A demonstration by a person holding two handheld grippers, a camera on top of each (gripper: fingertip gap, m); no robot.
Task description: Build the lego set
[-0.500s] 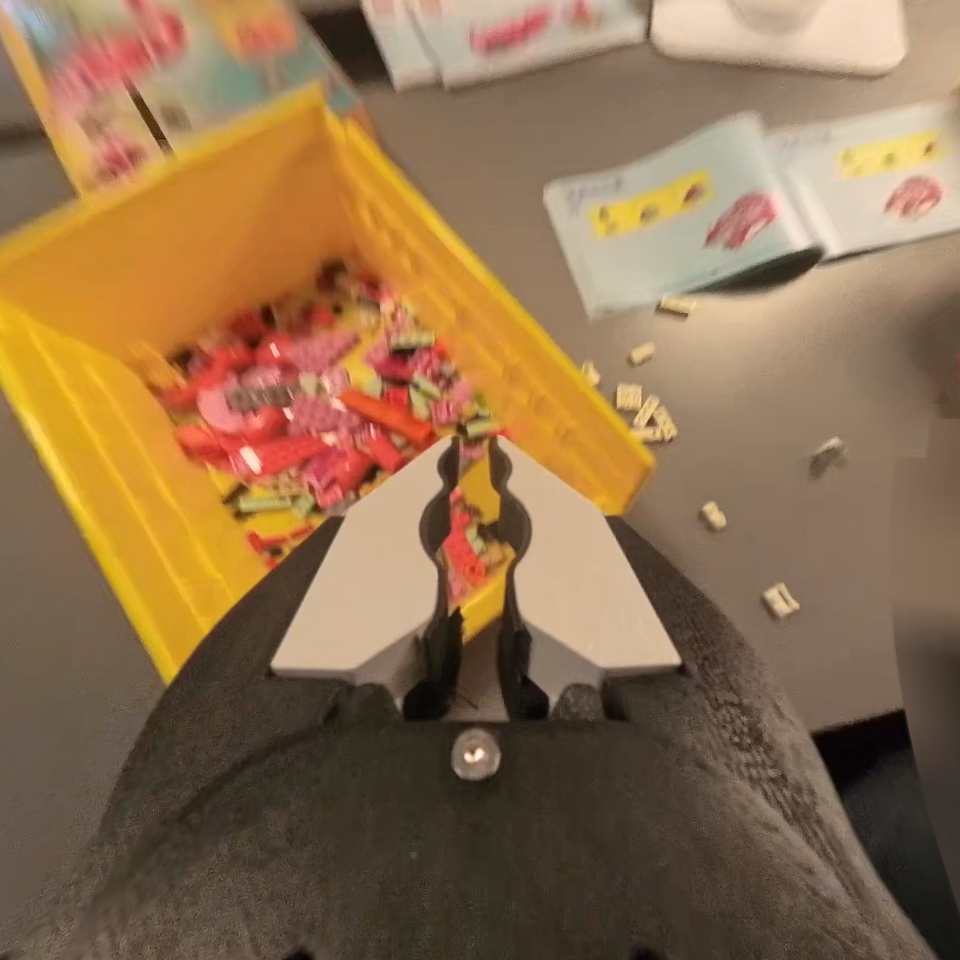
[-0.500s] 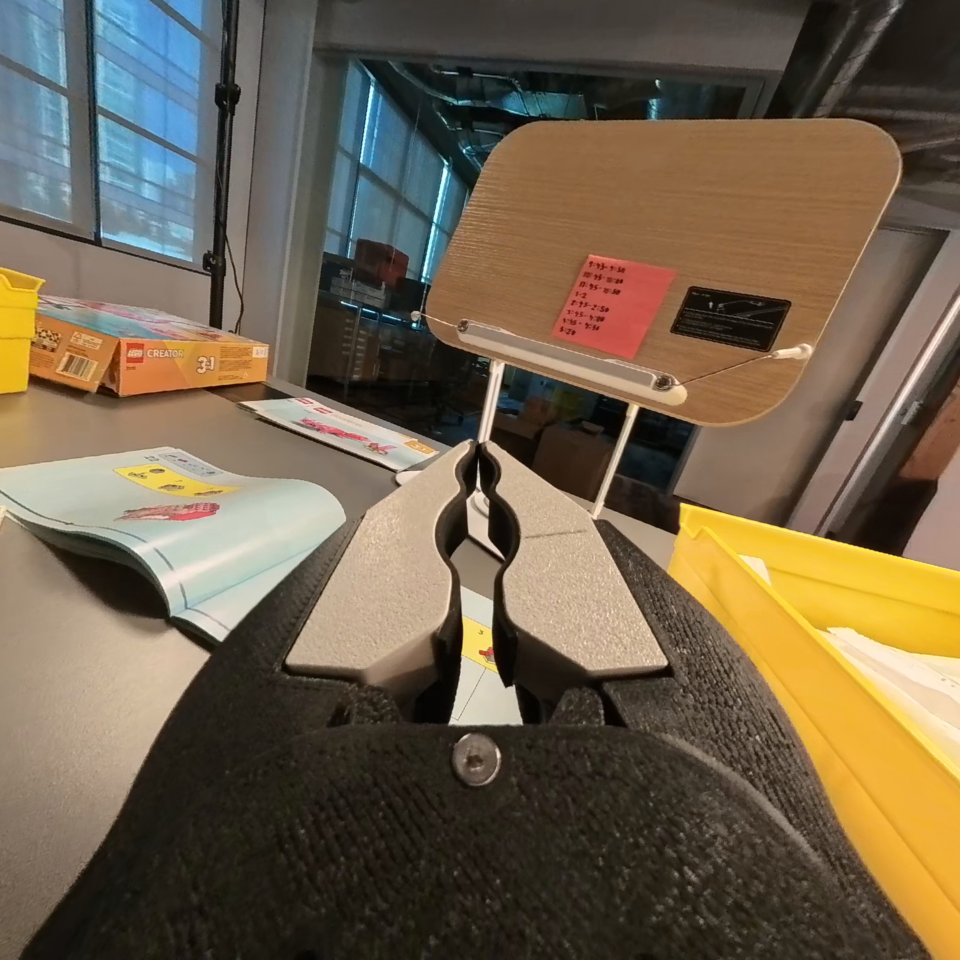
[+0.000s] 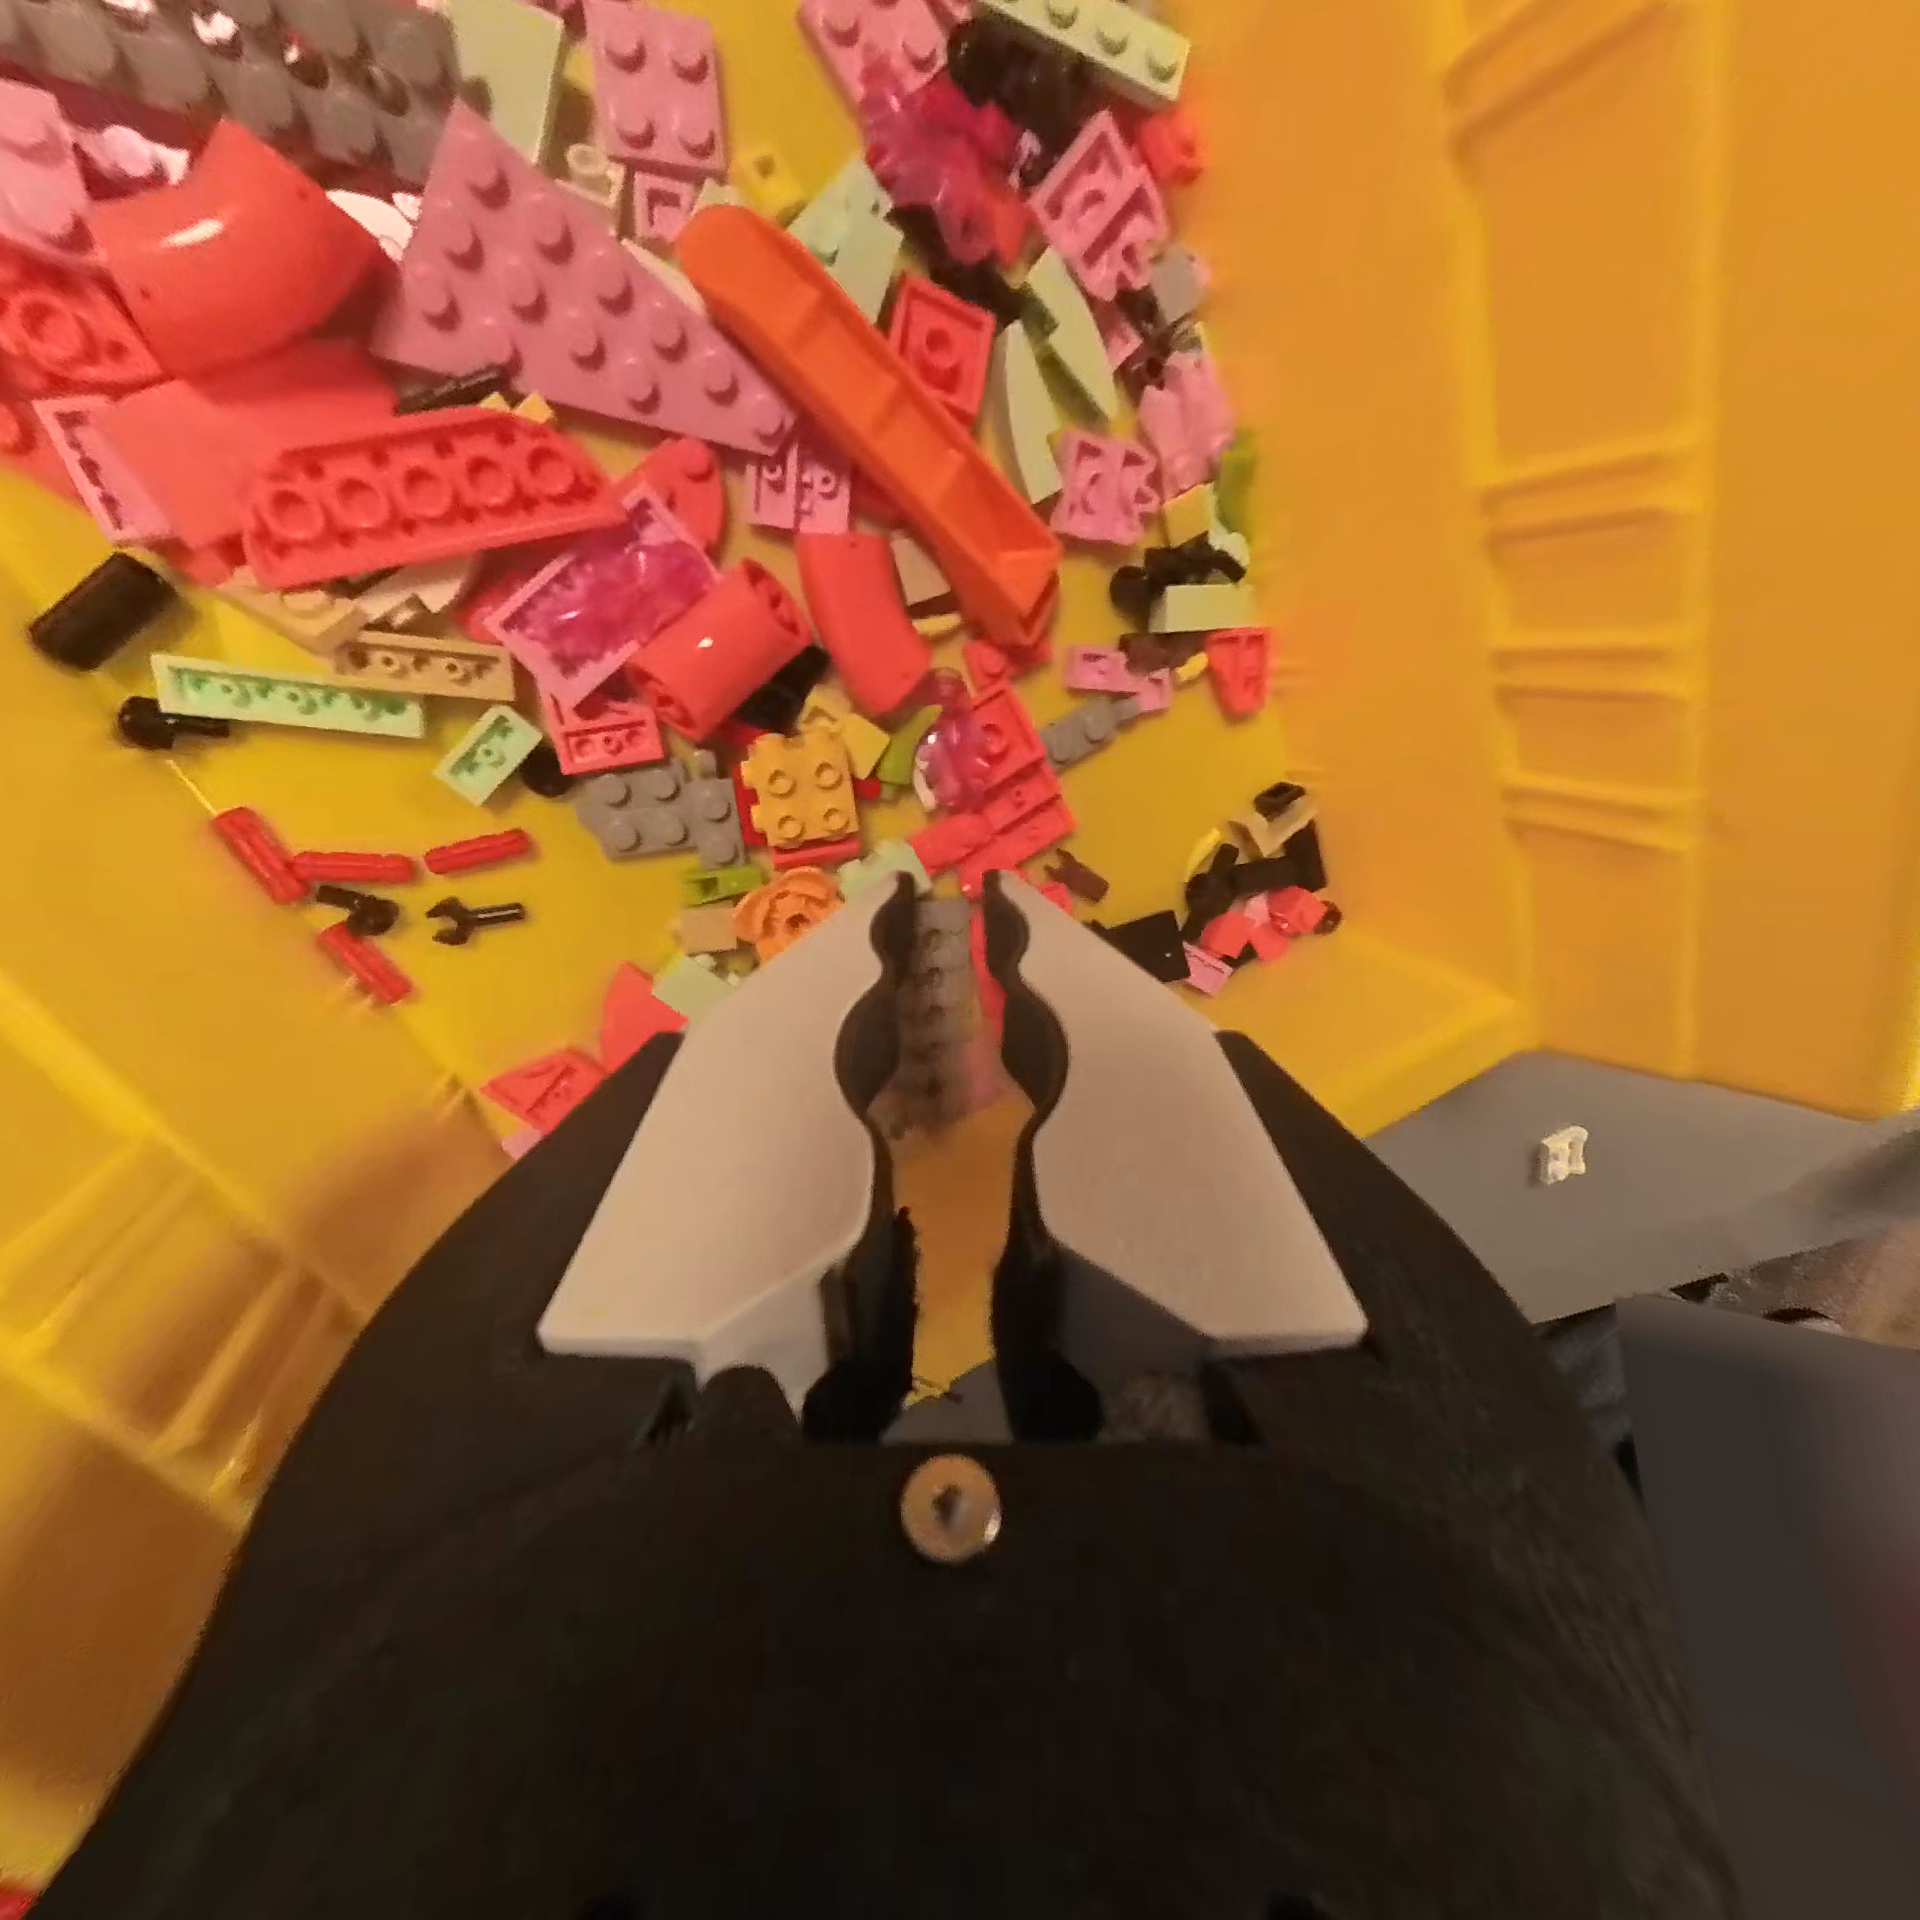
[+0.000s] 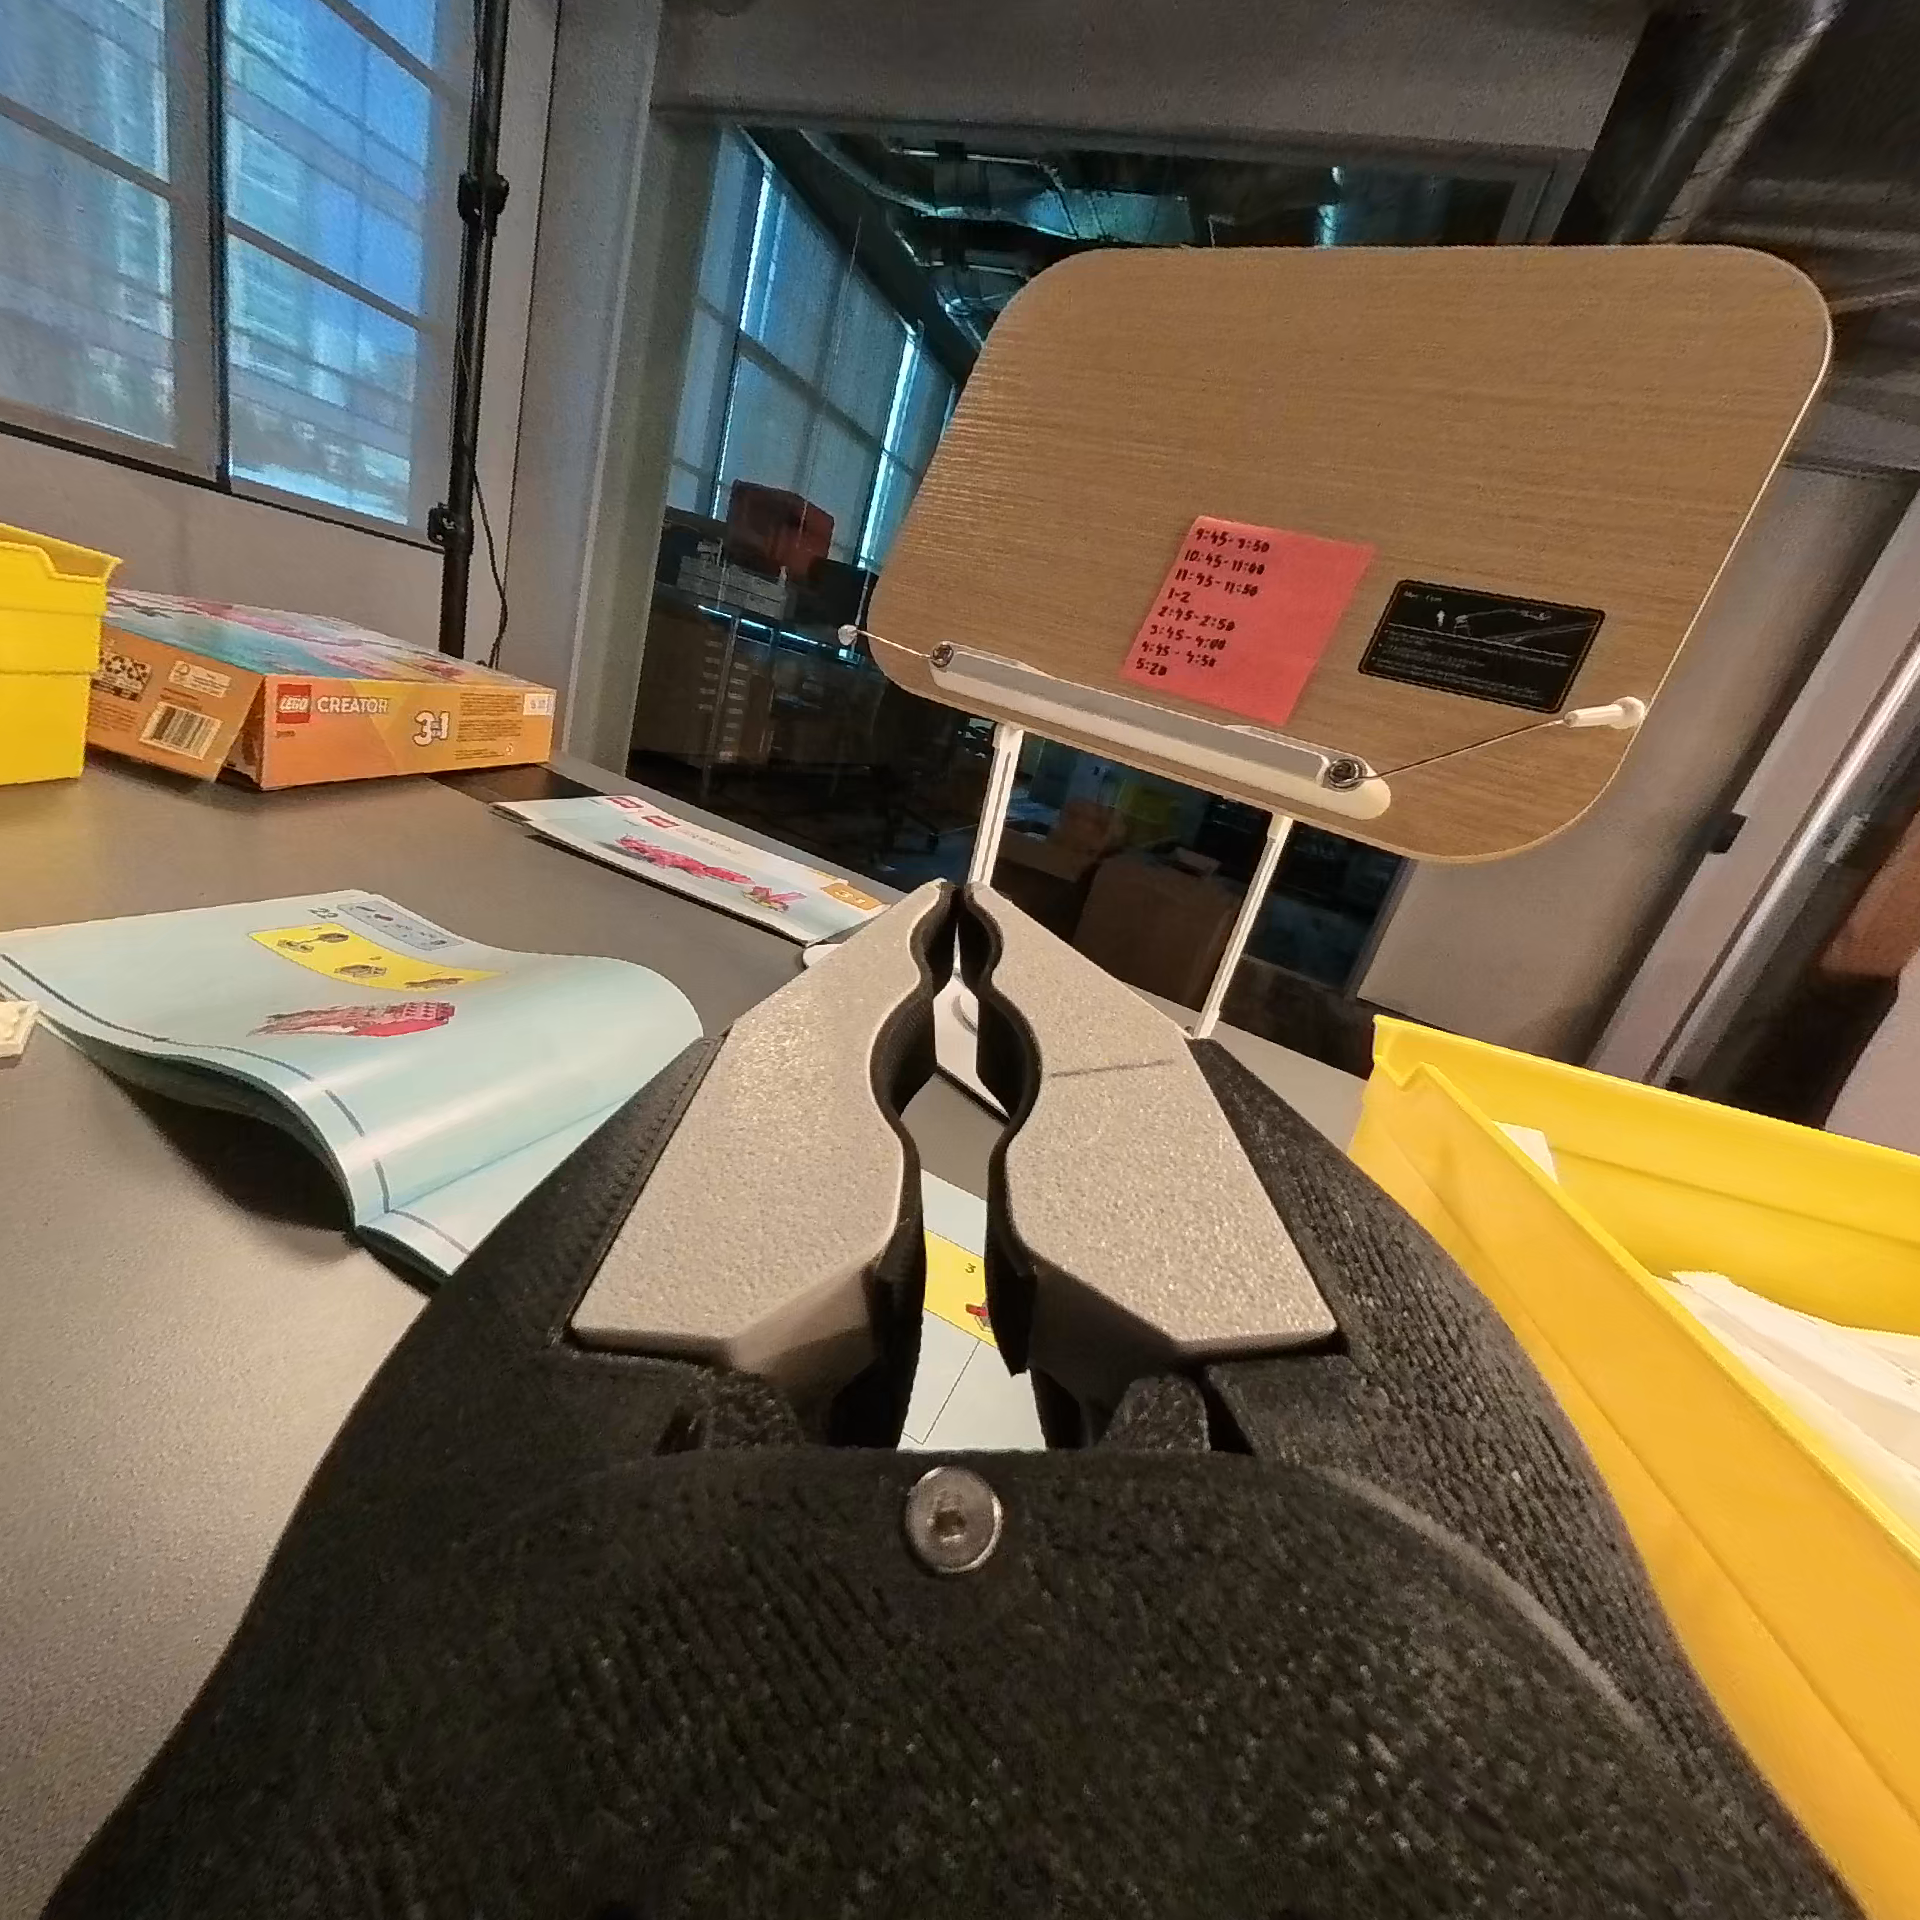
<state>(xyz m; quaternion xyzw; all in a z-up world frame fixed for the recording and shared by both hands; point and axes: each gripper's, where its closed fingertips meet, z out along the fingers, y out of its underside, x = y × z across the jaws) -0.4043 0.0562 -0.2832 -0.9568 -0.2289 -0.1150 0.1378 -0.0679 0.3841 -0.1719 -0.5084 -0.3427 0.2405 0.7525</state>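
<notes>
My left gripper [image 3: 948, 883] reaches down inside a yellow bin [image 3: 1558, 520], just above a heap of loose toy bricks in red, pink, grey and green. Its jaws stand a little apart. A grey studded plate [image 3: 940, 977] shows in the gap between the fingers, with a sliver of pink beside it on the right; the pads do not press on it. A long orange piece [image 3: 883, 416] and a pink wedge plate [image 3: 582, 312] lie farther in. My right gripper [image 4: 954, 891] is shut with nothing between its tips, held above the dark table [image 4: 187, 1299].
An open instruction booklet [image 4: 416, 1029], a second booklet [image 4: 696, 852] and an orange box [image 4: 343, 696] lie on the table. A wooden book stand [image 4: 1403, 468] rises ahead. Another yellow bin [image 4: 1662, 1299] is close on the right. A small white piece [image 3: 1558, 1155] lies outside the left bin. Across from one pair of fingers to the other is roughly 50 cm. From the left gripper's tips to the long orange piece [image 3: 883, 416] is close to 7 cm.
My left gripper has dropped from above the bin's rim down into it, close over the bricks, and its jaws have spread slightly. The right gripper has not moved.
</notes>
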